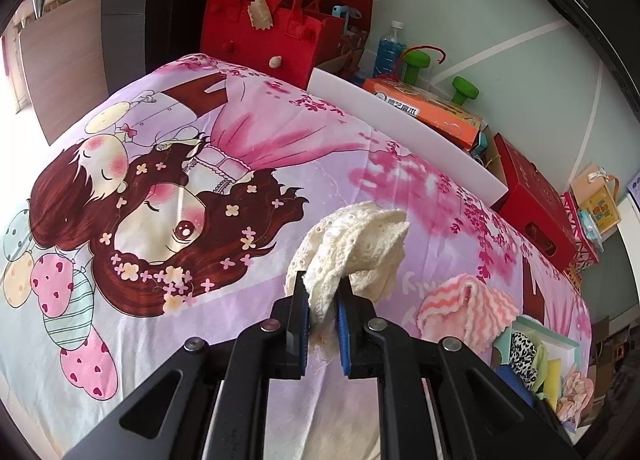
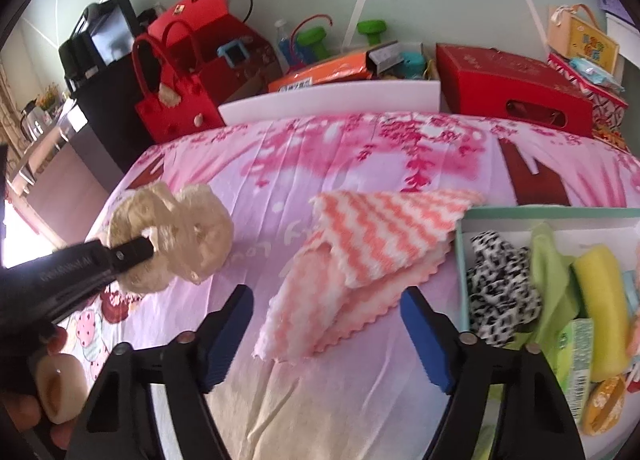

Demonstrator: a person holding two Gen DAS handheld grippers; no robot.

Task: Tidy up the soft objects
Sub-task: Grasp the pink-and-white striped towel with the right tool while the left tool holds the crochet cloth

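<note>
Lace cloth (image 1: 352,248) is pinched limp in the left gripper (image 1: 323,316); right gripper (image 2: 328,334) gapes wide over the floppy towel (image 2: 360,256) (near corner best taken).

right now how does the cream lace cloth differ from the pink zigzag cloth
The lace cloth is cream with small eyelet holes; the zigzag cloth is fluffy with pink and white stripes. The lace cloth is bunched and pinched in the left gripper, lifted off the bedspread; the zigzag cloth lies folded flat on it, with the right gripper open around it and not touching. Both are small soft cloths outside the box.
</note>
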